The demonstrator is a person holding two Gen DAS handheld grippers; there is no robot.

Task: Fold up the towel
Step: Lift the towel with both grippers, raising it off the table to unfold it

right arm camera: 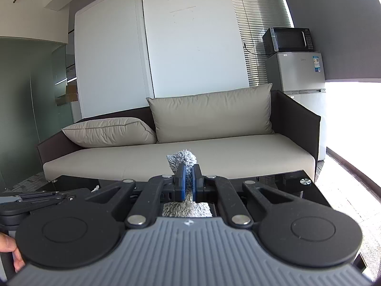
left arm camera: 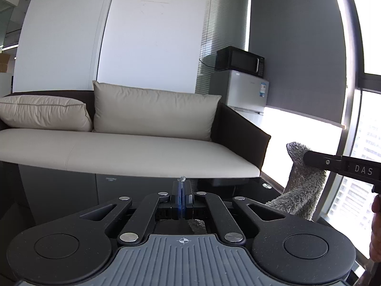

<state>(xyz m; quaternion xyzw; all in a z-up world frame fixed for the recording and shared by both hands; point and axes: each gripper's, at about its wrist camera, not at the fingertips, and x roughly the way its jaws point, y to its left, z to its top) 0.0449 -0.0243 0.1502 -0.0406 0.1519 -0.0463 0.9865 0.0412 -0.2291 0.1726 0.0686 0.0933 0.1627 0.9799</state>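
The towel [left arm camera: 302, 186] is grey and fluffy. In the left wrist view it hangs at the right, pinched by my right gripper [left arm camera: 307, 158]. In the right wrist view my right gripper [right arm camera: 188, 170] is shut on a towel corner [right arm camera: 182, 158] that sticks up between the blue pads; more towel [right arm camera: 188, 209] hangs below. My left gripper [left arm camera: 182, 186] has its jaws pressed together on a thin wisp of towel edge; a bit of towel [left arm camera: 196, 225] shows beneath it. The left gripper [right arm camera: 42, 197] also shows at the left in the right wrist view.
A black glass table [right arm camera: 297, 186] lies below both grippers. Behind it stands a beige sofa [right arm camera: 178, 155] with two cushions. A small fridge [right arm camera: 300, 76] with a microwave [right arm camera: 288, 39] on top stands at the right, by a bright window [left arm camera: 362, 128].
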